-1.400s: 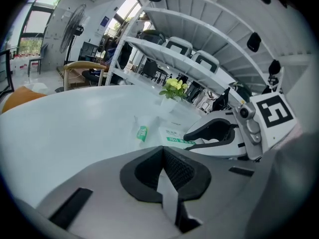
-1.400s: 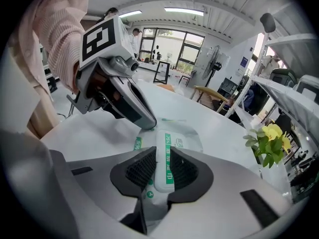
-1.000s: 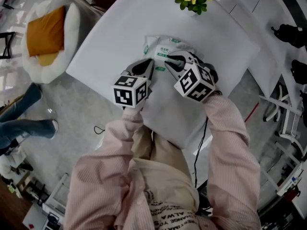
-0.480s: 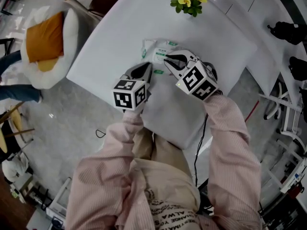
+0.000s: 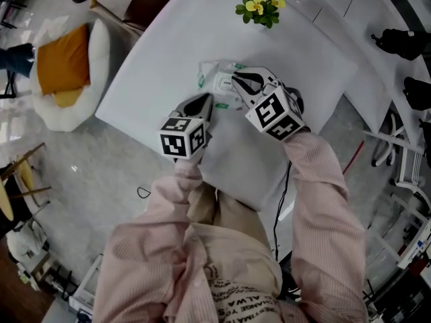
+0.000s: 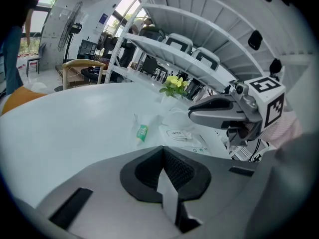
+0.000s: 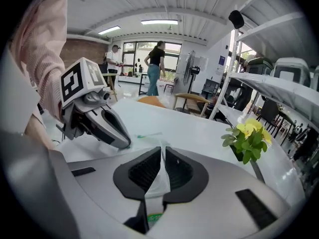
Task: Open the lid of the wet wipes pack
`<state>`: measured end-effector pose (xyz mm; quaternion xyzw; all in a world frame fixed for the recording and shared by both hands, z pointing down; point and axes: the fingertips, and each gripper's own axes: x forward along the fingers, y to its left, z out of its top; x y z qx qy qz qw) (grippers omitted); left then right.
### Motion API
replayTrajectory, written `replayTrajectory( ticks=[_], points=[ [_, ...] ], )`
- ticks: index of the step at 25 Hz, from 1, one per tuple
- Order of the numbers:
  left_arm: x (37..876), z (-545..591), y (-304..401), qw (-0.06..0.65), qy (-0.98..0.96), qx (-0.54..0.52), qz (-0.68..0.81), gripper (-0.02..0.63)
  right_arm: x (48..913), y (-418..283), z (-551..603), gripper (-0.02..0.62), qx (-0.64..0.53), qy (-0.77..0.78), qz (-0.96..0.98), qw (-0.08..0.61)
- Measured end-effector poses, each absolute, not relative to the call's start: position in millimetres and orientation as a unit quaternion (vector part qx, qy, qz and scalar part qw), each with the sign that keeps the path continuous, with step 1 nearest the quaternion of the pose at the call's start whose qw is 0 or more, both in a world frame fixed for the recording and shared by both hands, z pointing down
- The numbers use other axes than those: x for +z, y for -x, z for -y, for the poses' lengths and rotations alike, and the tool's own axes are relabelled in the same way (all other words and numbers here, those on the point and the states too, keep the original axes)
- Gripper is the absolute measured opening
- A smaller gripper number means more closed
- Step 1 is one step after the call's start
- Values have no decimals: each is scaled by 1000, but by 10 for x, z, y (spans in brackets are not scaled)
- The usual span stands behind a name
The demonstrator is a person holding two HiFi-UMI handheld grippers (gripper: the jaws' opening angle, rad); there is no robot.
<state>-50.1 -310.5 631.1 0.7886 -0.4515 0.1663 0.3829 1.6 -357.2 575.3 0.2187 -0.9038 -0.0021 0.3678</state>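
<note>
Film (image 7: 157,181), hidden overhead, fills closing right gripper (image 7: 161,150) jaws.

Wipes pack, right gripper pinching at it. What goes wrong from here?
1. The right gripper is closing its fingers on thin wrapper film, while the lid marked OPEN lies flat. Pulling may lift the wet wipes pack, not the lid.
2. That film could slip out or tear.
3. I can't tell that the left gripper pins the pack, so it may slide toward the flowers.
</note>
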Motion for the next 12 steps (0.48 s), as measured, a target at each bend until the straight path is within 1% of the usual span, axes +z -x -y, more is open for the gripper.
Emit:
replayTrajectory(
  ticks=[12],
  points=[
    [6317,3096,501,389,-786,167,450,-2,5778,-86,3890,25,-3,-278,893,354]
  ],
)
